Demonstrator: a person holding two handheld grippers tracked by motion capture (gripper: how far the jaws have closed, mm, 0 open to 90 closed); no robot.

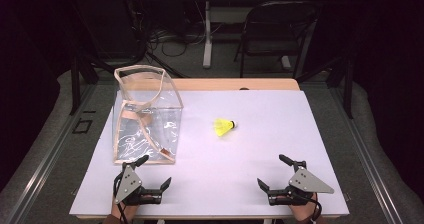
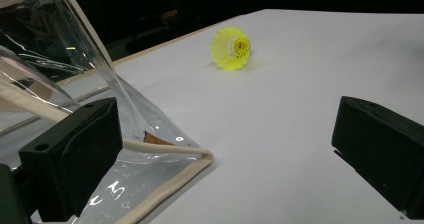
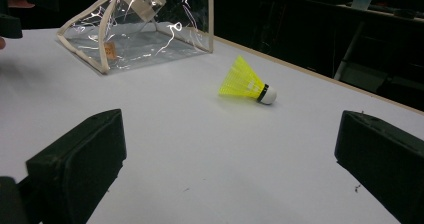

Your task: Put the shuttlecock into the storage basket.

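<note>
The shuttlecock (image 1: 225, 126) lies on its side near the centre of the high view, on the worktop (image 1: 260, 149). It lies well apart from both grippers, above and between them in that view. In the left gripper view the shuttlecock (image 2: 231, 47) sits in the upper middle of the frame, far beyond the jaws, its open skirt facing the camera. In the right gripper view the shuttlecock (image 3: 246, 82) sits at centre right, also far beyond the jaws, with its cap pointing to the lower right.

The shuttlecock has a bright yellow mesh skirt, a black band and a white cap.

The left gripper (image 1: 155, 173) rests at the lower left of the high view. Its jaws stand wide apart and hold nothing. One jaw lies just beside the bag's near lower corner; whether they touch cannot be told. The right gripper (image 1: 271, 171) rests at the lower right, jaws likewise wide apart and empty.

The bag (image 1: 146, 115) stands at the left of the high view, just above the left gripper. It is clear plastic with beige edging and beige straps, mouth upward. A small brown tag shows at its lower corner. No loose item is seen inside.
</note>
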